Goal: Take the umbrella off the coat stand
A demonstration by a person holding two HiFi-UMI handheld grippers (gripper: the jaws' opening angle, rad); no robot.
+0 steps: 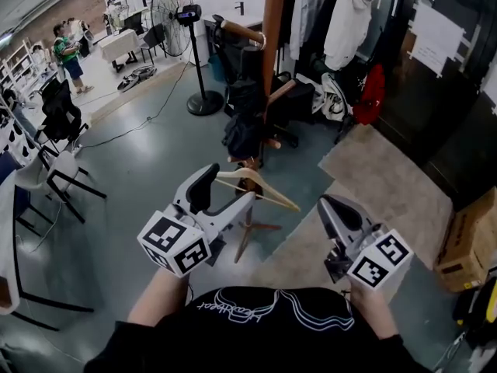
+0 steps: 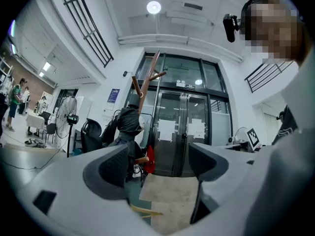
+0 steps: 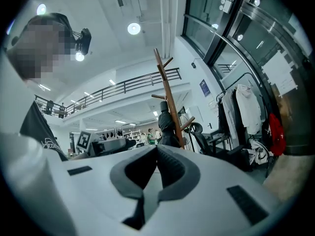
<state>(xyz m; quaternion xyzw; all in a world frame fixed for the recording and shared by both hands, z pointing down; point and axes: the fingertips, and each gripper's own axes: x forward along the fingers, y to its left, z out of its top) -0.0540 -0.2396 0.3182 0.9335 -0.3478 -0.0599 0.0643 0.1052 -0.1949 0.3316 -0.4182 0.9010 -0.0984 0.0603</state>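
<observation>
A: Biggest things first?

B: Grey floor, with a beige mat (image 1: pixel 384 181) at 2 o'clock from the person. The coat stand (image 1: pixel 272 49), a brown wooden pole with pegs, rises at 12 o'clock. A pedestal fan (image 1: pixel 174 6) stands at 11 o'clock, well apart from it. A cardboard box (image 1: pixel 470 239) sits at 3 o'clock.

A: And the umbrella?

B: The umbrella (image 1: pixel 242 130) is on the stand. It shows as a dark bundle hanging against the pole, low down, at 12 o'clock from both grippers. The right gripper view has it against the pole (image 3: pixel 167 126) too. Neither gripper touches it.

A: Arms?

B: Both reach forward from the bottom of the head view. The left forearm (image 1: pixel 158 300) is bare and angles toward 1 o'clock. Both tools are held about level, marker cubes nearest the body and noses toward the stand.

A: Left gripper?

B: The left gripper (image 1: pixel 221 196) has its jaws spread wide. In its own view (image 2: pixel 160 166) only floor, mat and glass doors (image 2: pixel 181 132) show in the gap.

A: Right gripper?

B: The right gripper (image 1: pixel 328 205) has its jaws pressed together. In its own view (image 3: pixel 157 161) the pads meet with nothing between them.

A: Anything small?

B: A wooden hanger (image 1: pixel 260 185) lies just past the left gripper's tips, at 1 o'clock from them.
</observation>
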